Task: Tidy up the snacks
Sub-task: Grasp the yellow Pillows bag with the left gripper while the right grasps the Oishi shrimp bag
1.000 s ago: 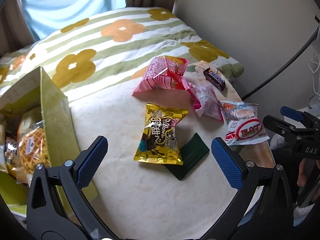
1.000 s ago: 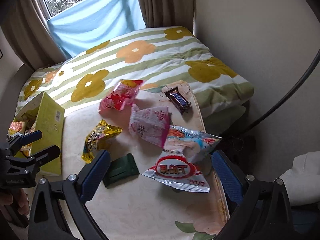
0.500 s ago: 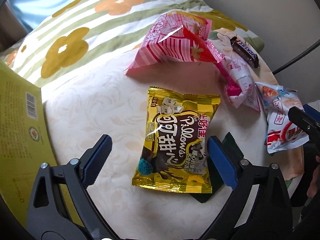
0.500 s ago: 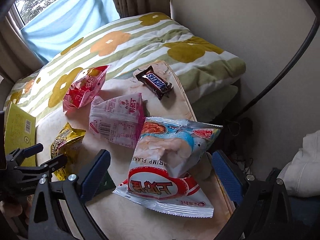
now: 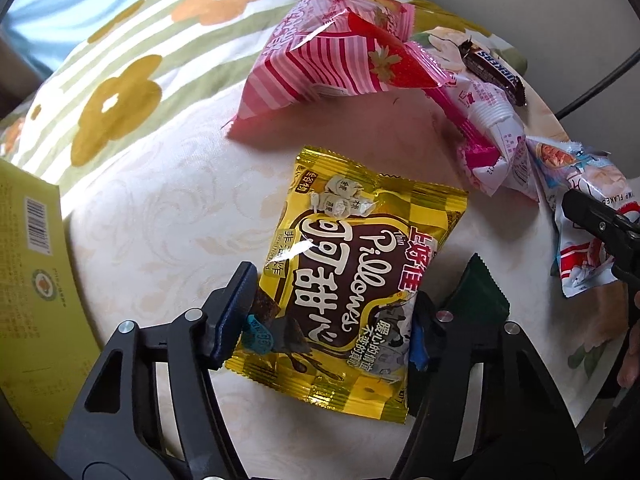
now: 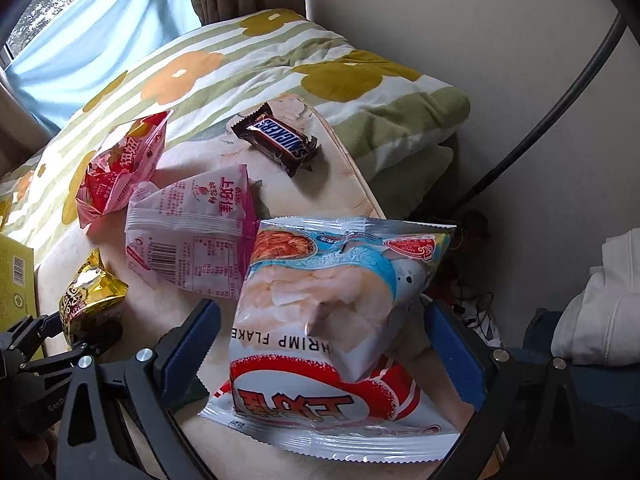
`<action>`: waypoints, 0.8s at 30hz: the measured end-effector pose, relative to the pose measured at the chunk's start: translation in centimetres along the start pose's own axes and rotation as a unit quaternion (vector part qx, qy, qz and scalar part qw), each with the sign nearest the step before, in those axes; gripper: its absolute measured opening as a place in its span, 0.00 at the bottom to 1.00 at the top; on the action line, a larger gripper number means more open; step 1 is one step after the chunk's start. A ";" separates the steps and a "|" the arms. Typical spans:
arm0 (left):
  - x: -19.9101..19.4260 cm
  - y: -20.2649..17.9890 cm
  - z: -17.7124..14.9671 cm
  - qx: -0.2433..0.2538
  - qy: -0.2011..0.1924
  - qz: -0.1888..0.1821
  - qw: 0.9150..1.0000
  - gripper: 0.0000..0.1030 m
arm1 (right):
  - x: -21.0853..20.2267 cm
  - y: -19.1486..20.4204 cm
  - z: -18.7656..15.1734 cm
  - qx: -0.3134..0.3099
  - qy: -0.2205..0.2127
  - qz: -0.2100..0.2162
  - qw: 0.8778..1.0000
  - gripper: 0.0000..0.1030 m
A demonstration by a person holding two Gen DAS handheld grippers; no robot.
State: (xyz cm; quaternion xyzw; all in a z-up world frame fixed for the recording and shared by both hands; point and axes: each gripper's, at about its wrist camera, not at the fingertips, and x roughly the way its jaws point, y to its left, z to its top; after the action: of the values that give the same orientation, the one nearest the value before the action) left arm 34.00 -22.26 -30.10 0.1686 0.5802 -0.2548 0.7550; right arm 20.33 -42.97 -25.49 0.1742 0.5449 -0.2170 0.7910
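Both grippers have dropped closer to the snacks since a second ago. Left gripper (image 5: 326,320) has just been closing; its blue pads (image 5: 232,312) now press on the lower part of the gold Pillows packet (image 5: 360,272), one on each side edge, packet lying flat on the cream mattress (image 5: 152,208). Dark green sachet (image 5: 478,300) lies just right of that gripper, partly under the packet. Yellow box (image 5: 32,264) stands at its left. Ahead of it: the pink striped bag (image 5: 332,56), then the pale pink bag (image 5: 496,140) and the Snickers bar (image 5: 494,70) further right.

Right gripper (image 6: 320,344) has its jaws wide, straddling the shrimp flakes bag (image 6: 332,308) (pads clear of the bag on both sides, as far as I can see). Bag rests near the mattress's right edge. Floral quilt (image 6: 280,64) is bunched beyond the snacks.
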 end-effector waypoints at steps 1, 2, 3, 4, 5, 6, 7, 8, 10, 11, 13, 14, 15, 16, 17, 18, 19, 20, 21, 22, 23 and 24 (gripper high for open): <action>-0.1 0.0 0.0 -0.001 -0.001 0.000 1.000 0.57 | 0.0 0.0 -0.1 0.000 -0.001 -0.001 1.000 0.98; -0.1 0.0 0.0 -0.001 -0.002 0.001 1.000 0.56 | 0.1 0.1 -0.1 0.000 -0.002 -0.003 1.000 0.98; -0.1 0.0 0.0 -0.001 -0.002 0.001 1.000 0.56 | 0.1 0.2 -0.2 -0.001 -0.004 -0.006 1.000 0.98; -0.2 0.1 0.0 -0.001 -0.002 0.001 1.000 0.55 | 0.0 0.3 -0.2 -0.003 -0.005 -0.007 1.000 0.98; -0.2 0.1 -0.1 -0.003 -0.002 0.002 1.000 0.55 | 0.0 0.3 -0.2 -0.006 -0.008 -0.007 1.000 0.98; -0.3 0.1 -0.1 -0.003 -0.002 0.004 1.000 0.54 | -0.1 0.4 -0.3 -0.008 -0.012 -0.006 1.000 0.96; -0.3 0.2 -0.2 -0.005 -0.002 0.005 1.000 0.54 | -0.1 0.4 -0.4 -0.010 -0.013 -0.007 1.000 0.92; -0.4 0.2 -0.2 -0.007 -0.002 0.005 1.000 0.54 | -0.2 0.6 -0.6 -0.011 -0.013 -0.008 1.000 0.88; -0.5 0.4 -0.3 -0.009 -0.002 0.007 1.000 0.54 | 0.0 0.6 -0.8 -0.014 -0.007 -0.011 1.000 0.79; -0.7 0.5 -0.5 -0.009 -0.003 0.009 1.000 0.54 | 0.1 0.6 -0.9 -0.016 -0.005 -0.013 1.000 0.78; -0.9 0.5 -0.5 -0.009 -0.004 0.012 1.000 0.54 | 0.2 0.5 -1.1 -0.018 -0.004 -0.016 1.000 0.70; -1.0 0.4 -0.6 -0.010 -0.005 0.013 1.000 0.54 | 0.3 0.4 -1.2 -0.019 -0.004 -0.015 1.000 0.69; -1.2 0.4 -0.6 -0.012 -0.006 0.014 1.000 0.54 | 0.2 0.4 -1.3 -0.020 -0.004 -0.014 1.000 0.66; -1.4 0.4 -0.6 -0.014 -0.007 0.015 1.000 0.54 | 0.2 0.4 -1.4 -0.023 -0.005 -0.015 1.000 0.64; -1.6 0.4 -0.6 -0.015 -0.009 0.016 1.000 0.54 | 0.2 0.4 -1.4 -0.027 -0.006 -0.015 1.000 0.63; -1.8 0.2 -0.6 -0.016 -0.011 0.017 1.000 0.54 | 0.2 0.4 -1.5 -0.030 -0.007 -0.014 0.999 0.59; -2.1 0.1 -0.6 -0.017 -0.013 0.017 1.000 0.54 | 0.1 0.4 -1.6 -0.033 -0.007 -0.014 0.999 0.57; -2.4 0.0 -0.7 -0.017 -0.016 0.017 1.000 0.54 | 0.0 0.4 -1.6 -0.035 -0.008 -0.010 0.999 0.57; -2.7 -0.2 -0.7 -0.017 -0.018 0.018 1.000 0.54 | -0.3 0.2 -1.7 -0.034 -0.012 -0.007 0.999 0.56; -3.1 -0.4 -0.7 -0.015 -0.020 0.016 1.000 0.54 | -0.7 0.1 -1.8 -0.035 -0.021 -0.006 0.999 0.55; -3.6 -0.5 -0.7 -0.013 -0.024 0.014 1.000 0.54 | -1.1 0.1 -1.8 -0.038 -0.027 -0.007 0.999 0.55; -4.2 -0.7 -0.6 -0.013 -0.030 0.014 0.999 0.54 | -1.5 0.1 -1.8 -0.042 -0.033 -0.006 0.999 0.55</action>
State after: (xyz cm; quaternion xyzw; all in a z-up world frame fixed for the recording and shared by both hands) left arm 32.31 -21.68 -26.16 0.1595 0.5584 -0.2418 0.7774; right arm 18.49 -41.76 -24.68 0.1302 0.5286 -0.2042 0.8136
